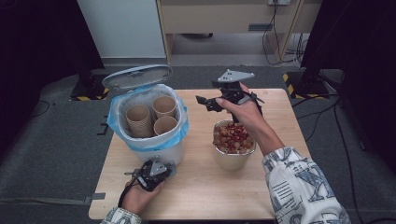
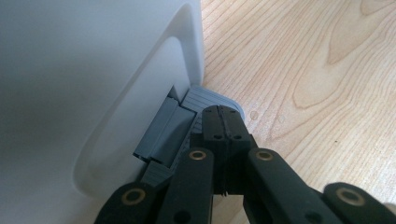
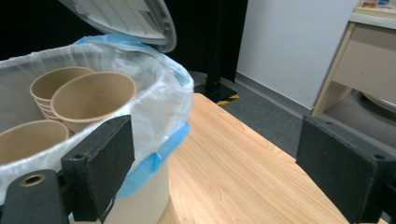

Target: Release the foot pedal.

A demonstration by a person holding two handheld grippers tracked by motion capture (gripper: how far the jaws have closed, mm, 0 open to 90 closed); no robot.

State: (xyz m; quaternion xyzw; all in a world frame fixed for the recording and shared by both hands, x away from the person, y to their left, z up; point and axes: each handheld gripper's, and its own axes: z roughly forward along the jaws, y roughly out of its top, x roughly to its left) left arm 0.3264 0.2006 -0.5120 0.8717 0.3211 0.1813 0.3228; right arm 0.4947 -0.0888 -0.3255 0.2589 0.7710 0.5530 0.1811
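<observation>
Pressing my left gripper (image 2: 223, 122), its fingers shut flat against each other with nothing between them, down on the grey pedal (image 2: 196, 119) at the foot of the white bin (image 1: 168, 151); that is what holds the lid (image 1: 137, 77) tilted up and back at the bin's far edge. In the left gripper view the pedal pokes out from a notch in the bin's wall and its tip lies just under my fingertips, touching them, with bare bench (image 2: 303, 60) beyond.

My right gripper (image 1: 208, 103) hangs above the bench's far half, its fingers (image 3: 100, 163) spread wide and empty, pointing toward the bin's open mouth, which lies just to their left. Directly beneath that hand, on the bench's right half, stands the metal cup of red and pale scraps (image 1: 233, 140), upright, its long axis vertical, its mouth facing up. It sits near the bin, apart from it. My right hand is by far the nearer to it.

Inside the blue bag liner (image 1: 180, 133) three brown paper cups (image 1: 165, 106) already stand upright, mouths up.

I judge the metal cup is next: the fingers must drop straight down and back to reach its rim
</observation>
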